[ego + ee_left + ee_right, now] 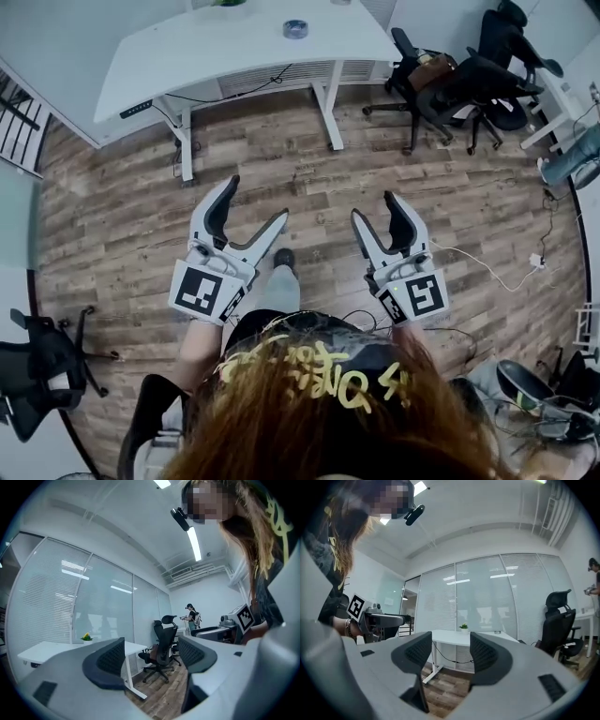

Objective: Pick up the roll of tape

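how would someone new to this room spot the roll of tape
Find the long white desk across the wood floor. The roll of tape lies toward its right end, near the far edge. It is a small bluish ring lying flat, unlike the green plant further left.

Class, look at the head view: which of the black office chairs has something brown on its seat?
The black chair nearest the white table, at upper right. The other chairs beside it show nothing brown on their seats.
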`<state>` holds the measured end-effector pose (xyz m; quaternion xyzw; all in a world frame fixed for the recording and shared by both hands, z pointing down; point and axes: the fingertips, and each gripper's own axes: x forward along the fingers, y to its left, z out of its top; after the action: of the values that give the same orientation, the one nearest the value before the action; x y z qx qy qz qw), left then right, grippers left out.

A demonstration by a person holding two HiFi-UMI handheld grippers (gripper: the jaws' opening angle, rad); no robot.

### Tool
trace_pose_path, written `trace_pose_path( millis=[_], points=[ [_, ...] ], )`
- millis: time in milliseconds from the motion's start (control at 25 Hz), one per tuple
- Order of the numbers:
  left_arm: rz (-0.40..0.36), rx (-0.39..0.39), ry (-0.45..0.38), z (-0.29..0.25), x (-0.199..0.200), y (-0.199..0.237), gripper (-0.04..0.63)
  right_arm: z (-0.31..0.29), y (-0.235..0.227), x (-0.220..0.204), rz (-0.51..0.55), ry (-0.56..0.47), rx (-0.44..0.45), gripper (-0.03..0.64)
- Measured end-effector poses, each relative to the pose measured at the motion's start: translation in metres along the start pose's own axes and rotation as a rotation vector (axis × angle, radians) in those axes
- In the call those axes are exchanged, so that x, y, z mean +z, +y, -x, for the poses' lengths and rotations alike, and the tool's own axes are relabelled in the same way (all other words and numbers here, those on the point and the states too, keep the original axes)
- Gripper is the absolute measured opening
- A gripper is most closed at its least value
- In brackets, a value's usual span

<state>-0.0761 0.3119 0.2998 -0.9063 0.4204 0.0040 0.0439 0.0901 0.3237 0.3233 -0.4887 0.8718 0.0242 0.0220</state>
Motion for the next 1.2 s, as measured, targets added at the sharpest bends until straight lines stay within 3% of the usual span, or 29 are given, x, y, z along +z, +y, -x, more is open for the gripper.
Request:
trace_pose_path(
  millis=[200, 560, 880, 1200],
  points=[
    [-0.026, -0.026, 0.0, -0.05, 0.003, 0.064, 0.35, -0.076, -0.023, 0.003, -0.016, -0.006, -0.022, 0.238],
    [-0.001, -0.035, 0.016, -0.095, -0.016, 0.146, 0.35, -0.173, -0.042, 0.0, -0.005, -0.011, -0.03, 0.238],
    [0.082, -0.1, 0.035, -0.138, -0.029, 0.157, 0.35, -0.196, -0.061, -0.007, -0.006, -0.004, -0.038, 0.238],
    [0.075, -0.086, 0.044, -0.154, -0.025, 0.166, 0.35, -0.21, -0.075, -0.007, -0.023, 0.012, -0.014, 0.238]
  ],
)
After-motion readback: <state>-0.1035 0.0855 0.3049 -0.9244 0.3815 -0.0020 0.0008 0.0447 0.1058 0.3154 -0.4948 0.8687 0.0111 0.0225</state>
